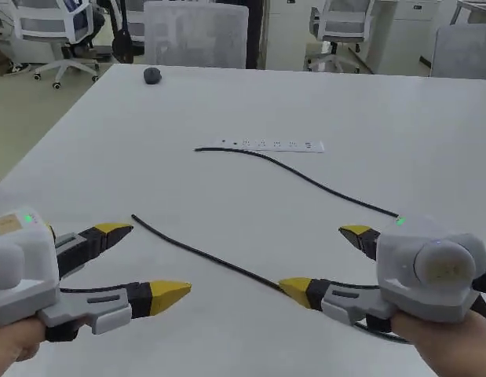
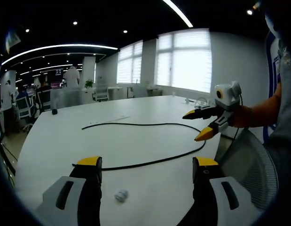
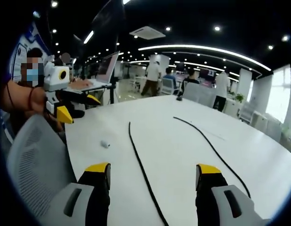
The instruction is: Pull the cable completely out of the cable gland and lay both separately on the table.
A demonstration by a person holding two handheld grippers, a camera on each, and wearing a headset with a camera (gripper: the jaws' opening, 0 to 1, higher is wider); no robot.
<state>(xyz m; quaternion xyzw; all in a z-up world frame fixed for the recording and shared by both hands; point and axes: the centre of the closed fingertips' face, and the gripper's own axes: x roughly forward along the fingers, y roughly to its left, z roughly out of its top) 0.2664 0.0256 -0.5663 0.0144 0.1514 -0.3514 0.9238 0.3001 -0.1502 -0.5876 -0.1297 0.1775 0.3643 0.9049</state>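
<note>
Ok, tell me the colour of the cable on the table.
The cable is black; it shows best in the head view.

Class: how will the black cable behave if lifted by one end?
Probably floppy: the black cable lies in loose curves on the table. Likely light, since it looks thin. The rest would probably drag and sag, not lift stiffly.

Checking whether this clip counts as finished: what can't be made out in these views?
- Left gripper view: small pale object ahead of the jaws, too small and blurred to confirm as the cable gland.
- Head view: the cable bends back partly hidden behind the right gripper.
- Head view: dark lump at the far end of the table, too small to identify.
</note>
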